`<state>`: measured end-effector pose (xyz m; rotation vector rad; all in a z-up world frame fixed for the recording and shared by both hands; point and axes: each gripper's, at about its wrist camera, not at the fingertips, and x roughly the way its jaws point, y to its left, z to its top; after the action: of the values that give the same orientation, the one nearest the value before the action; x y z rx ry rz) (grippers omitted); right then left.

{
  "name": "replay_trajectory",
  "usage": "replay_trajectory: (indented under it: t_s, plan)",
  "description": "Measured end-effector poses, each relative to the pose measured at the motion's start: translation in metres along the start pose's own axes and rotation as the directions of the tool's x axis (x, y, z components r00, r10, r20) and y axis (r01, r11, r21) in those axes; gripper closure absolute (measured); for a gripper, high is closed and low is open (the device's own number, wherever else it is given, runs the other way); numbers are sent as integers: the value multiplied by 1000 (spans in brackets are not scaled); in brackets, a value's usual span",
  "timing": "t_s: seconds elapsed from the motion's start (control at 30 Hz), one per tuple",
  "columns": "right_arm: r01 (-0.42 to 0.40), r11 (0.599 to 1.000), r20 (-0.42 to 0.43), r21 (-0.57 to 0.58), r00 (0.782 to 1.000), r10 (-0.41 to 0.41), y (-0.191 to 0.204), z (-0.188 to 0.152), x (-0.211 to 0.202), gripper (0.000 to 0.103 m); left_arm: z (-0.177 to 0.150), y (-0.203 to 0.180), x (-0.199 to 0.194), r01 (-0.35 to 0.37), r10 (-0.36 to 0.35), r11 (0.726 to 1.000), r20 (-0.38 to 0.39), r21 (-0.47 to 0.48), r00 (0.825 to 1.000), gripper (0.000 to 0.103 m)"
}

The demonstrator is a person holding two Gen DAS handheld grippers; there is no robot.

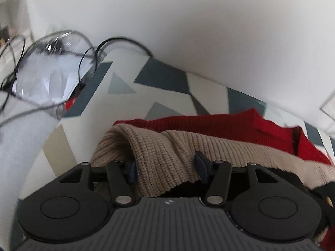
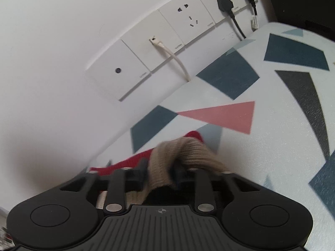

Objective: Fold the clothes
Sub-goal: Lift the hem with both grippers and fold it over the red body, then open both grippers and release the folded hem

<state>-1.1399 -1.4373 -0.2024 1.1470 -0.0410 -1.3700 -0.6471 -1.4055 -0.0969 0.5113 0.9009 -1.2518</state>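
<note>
Ribbed beige-and-red knit (image 1: pixel 167 146), bunched, apparently pinched by both tools.

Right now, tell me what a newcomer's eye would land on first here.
The beige knit bunched between the fingers of the left hand-held gripper, with red knit lying behind it. In the right wrist view, the right hand-held gripper pinches the same beige fabric above the geometric-print tablecloth, under a row of wall sockets.
</note>
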Motion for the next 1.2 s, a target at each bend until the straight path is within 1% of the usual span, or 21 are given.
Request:
replay_trajectory:
  t_s: [0.03,0.1,0.13,0.2,0.27,0.33,0.4,0.47,0.53,0.57,0.63,0.7,0.77,0.83,0.9,0.93,0.97,1.0,1.07,1.1,1.2]
  plan:
    - [-13,1000,2,18,1000,13,3,1,-6,48,-1,-1,-8,19,-20,999,9,35,1000,48]
    - [-38,999,48,34,998,37,10,-2,-29,45,-6,-1,-25,58,-62,993,32,102,998,44]
    - [-49,999,66,19,997,48,15,-4,-41,45,-9,2,-34,64,-70,991,47,115,996,44]
    - [-56,998,93,-5,994,56,22,-12,-66,45,-17,15,-47,57,-63,996,89,75,994,44]
    - [-51,997,84,-52,995,56,33,-24,-86,44,-26,27,-59,50,-53,998,132,25,990,44]
    - [-34,989,41,-143,998,41,50,-43,-98,43,-36,39,-71,106,-102,994,144,-18,984,44]
    - [-21,955,-18,-296,1000,16,70,-69,-103,42,-49,39,-82,135,-136,991,153,18,979,44]
    - [3,877,-54,-480,998,-33,90,-97,-101,43,-68,27,-90,127,-144,985,154,114,977,44]
    - [32,808,-67,-588,994,-88,103,-119,-92,43,-85,12,-88,125,-152,968,111,218,982,44]
    - [33,795,-75,-605,992,-98,107,-126,-87,43,-91,4,-82,119,-146,956,82,266,986,44]
    - [25,790,-95,-612,990,-104,111,-134,-74,44,-100,-12,-65,91,-114,932,46,352,992,44]
    - [43,790,-90,-611,988,-124,116,-136,-59,44,-95,-19,-47,83,-103,924,32,374,994,44]
    - [56,789,-96,-612,985,-144,120,-132,-42,44,-80,-25,-29,97,-114,926,24,366,993,44]
    - [57,784,-116,-618,980,-163,125,-123,-24,44,-54,-35,-13,75,-101,928,52,366,994,44]
    - [56,765,-106,-641,981,-161,135,-110,-8,44,-21,-44,-4,23,-73,940,136,341,988,45]
    - [57,754,-88,-655,985,-150,141,-101,-1,46,0,-47,-4,-7,-54,954,196,301,979,45]
    - [63,749,-49,-659,991,-127,149,-91,3,47,20,-46,-5,-27,-37,969,249,246,968,45]
    - [78,759,3,-647,995,-100,156,-78,5,50,35,-43,-7,-36,-22,980,286,196,958,45]
    - [106,780,106,-616,993,-51,171,-53,8,46,36,-36,-12,-39,-18,980,280,197,960,41]
    - [116,795,136,-595,990,-43,173,-45,8,45,33,-32,-14,-39,-18,978,270,206,963,37]
    - [119,819,157,-562,987,-36,174,-28,3,43,27,-21,-20,-40,-17,972,241,232,970,34]
